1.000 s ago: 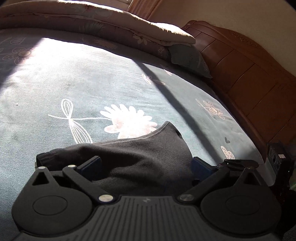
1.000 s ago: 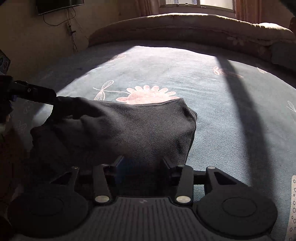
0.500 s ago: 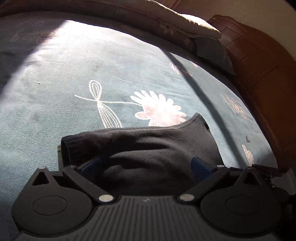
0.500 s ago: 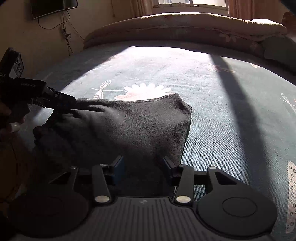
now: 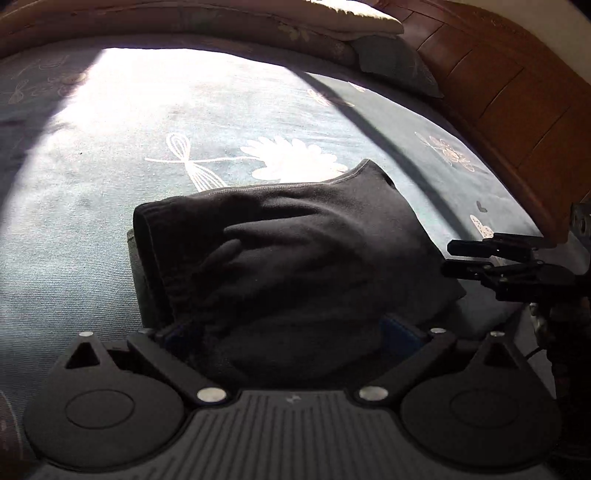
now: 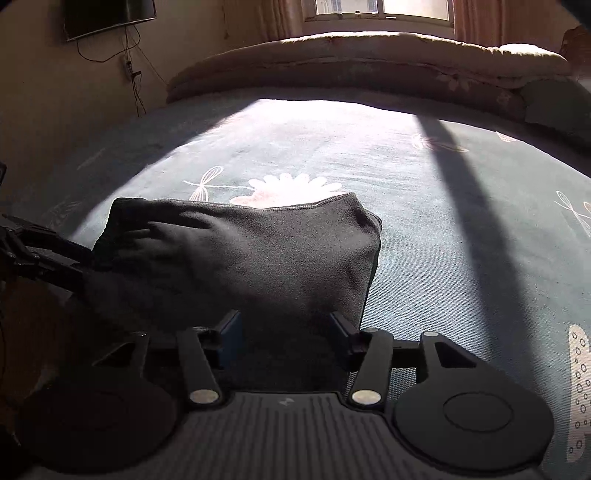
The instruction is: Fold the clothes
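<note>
A dark grey folded garment lies on the teal flowered bed sheet, near its front edge. My left gripper is open, its blue pads wide apart around the garment's near edge. My right gripper is open too, with the garment lying between its pads. The right gripper shows at the right edge of the left wrist view, beside the garment's right corner. The left gripper shows at the left edge of the right wrist view, at the garment's left corner.
A rolled beige quilt and a pillow lie along the far side of the bed. A wooden headboard runs along the right. A wall TV and dangling cables hang at the left, under a window.
The garment's right side has been let go and has settled flat on the sheet. The right gripper now shows drawn back beside the garment's right corner.
</note>
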`<state>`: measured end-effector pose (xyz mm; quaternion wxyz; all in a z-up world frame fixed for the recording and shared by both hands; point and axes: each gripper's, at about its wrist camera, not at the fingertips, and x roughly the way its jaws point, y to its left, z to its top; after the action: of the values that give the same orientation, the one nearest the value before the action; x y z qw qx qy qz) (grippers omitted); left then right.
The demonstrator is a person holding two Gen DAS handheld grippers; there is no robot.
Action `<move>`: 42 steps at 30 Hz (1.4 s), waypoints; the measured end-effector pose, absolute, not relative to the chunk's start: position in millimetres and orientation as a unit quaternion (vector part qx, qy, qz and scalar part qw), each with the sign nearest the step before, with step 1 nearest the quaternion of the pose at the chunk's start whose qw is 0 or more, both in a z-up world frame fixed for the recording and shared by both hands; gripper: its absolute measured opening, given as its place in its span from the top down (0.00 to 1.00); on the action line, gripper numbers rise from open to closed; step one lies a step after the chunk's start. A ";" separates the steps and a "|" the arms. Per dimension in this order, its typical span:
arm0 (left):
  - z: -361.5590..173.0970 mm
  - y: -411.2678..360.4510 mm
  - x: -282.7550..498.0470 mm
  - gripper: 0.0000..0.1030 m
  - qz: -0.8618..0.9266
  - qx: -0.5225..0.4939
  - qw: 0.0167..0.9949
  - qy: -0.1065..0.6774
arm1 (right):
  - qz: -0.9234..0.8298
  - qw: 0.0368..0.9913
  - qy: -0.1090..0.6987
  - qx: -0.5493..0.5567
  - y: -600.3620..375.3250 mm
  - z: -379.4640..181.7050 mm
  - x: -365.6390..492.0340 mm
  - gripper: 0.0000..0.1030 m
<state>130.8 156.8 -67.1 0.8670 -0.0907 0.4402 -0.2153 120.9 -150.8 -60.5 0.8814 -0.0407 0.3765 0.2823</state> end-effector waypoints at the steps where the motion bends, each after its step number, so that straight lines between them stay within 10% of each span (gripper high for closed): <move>1: -63.2 156.1 131.8 0.02 -0.214 -0.089 0.870 0.435 | 0.282 0.881 0.377 -0.039 -150.4 -60.7 121.3 0.45; 23: -87.6 179.6 206.4 0.03 -0.123 -0.124 0.888 0.425 | 0.282 0.876 0.382 -0.084 -138.7 -60.1 106.0 0.35; 42: -76.8 162.5 121.3 0.03 -0.163 -0.161 0.853 0.468 | 0.288 0.873 0.385 -0.077 -141.7 -57.7 103.1 0.31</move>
<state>121.3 162.5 -76.8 0.8532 -0.1612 0.4683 -0.1635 103.1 -141.7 -57.7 0.8733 -0.0772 0.3852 0.2881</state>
